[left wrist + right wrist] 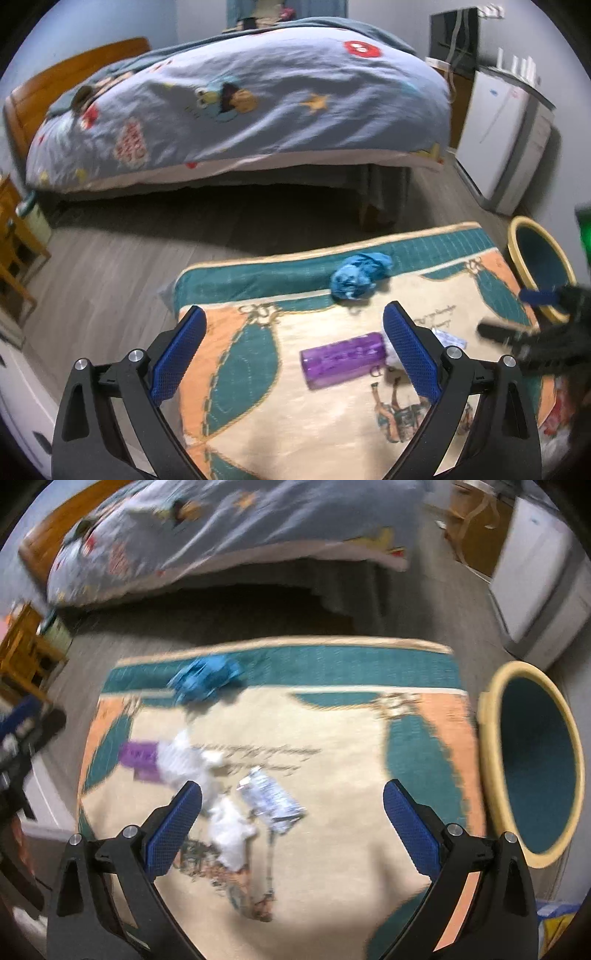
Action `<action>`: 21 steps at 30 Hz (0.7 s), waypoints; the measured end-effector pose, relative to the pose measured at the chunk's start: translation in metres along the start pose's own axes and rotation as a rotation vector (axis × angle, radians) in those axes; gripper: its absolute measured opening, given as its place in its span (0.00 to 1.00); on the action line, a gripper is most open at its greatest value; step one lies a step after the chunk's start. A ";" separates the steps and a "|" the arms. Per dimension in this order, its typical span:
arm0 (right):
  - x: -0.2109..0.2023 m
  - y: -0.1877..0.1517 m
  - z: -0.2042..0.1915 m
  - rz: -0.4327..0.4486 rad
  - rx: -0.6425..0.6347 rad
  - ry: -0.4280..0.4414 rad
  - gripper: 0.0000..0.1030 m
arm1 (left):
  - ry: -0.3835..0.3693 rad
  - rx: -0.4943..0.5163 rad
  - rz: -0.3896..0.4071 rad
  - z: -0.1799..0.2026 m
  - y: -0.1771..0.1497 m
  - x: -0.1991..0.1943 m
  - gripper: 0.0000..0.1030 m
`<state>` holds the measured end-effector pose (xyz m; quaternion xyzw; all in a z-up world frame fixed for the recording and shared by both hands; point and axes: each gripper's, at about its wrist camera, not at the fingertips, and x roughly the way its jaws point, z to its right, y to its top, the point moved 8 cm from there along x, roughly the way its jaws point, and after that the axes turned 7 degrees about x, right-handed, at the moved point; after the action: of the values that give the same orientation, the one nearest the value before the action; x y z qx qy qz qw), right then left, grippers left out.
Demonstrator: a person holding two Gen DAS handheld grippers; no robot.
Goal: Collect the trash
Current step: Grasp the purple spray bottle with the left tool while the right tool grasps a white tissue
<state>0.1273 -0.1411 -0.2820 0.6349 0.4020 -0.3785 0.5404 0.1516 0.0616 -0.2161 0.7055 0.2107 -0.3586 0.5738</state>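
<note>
Trash lies scattered on a patterned rug [332, 424] spread over the wood floor in front of a bed [240, 99]. A crumpled blue wad [358, 277] sits near the rug's far edge, on the teal border band. A purple bottle [341, 360], translucent and lying on its side, rests nearer the middle of the rug. In the right wrist view, crumpled white tissue [229, 827] lies beside the bottle, and a flattened silvery wrapper [269, 801] with blue print lies just right of the tissue; this view is blurred, so finer detail cannot be told.

A yellow-rimmed bin [532, 764] with a dark teal inside stands just beyond the rug's right edge.

The left gripper [291, 354] hangs above the rug with its blue-padded jaws spread wide, holding nothing. The right gripper [291, 827] is likewise spread wide and empty, above the tissue and wrapper.
</note>
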 end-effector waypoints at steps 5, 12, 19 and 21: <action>0.029 -0.023 -0.034 -0.082 -0.099 -0.004 0.72 | 0.001 -0.017 -0.015 -0.010 -0.003 0.005 0.93; 0.058 -0.043 -0.046 -0.159 -0.164 -0.005 0.29 | -0.006 0.004 -0.044 -0.010 -0.008 0.016 0.93; 0.033 -0.029 -0.033 -0.133 -0.093 0.076 0.09 | -0.028 0.040 -0.070 0.001 -0.009 0.029 0.93; 0.020 -0.023 -0.028 -0.112 -0.068 0.098 0.09 | -0.046 0.066 -0.084 0.009 -0.011 0.035 0.93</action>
<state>0.1152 -0.1096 -0.3059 0.6102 0.4756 -0.3629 0.5194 0.1645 0.0516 -0.2505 0.7063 0.2149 -0.4050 0.5394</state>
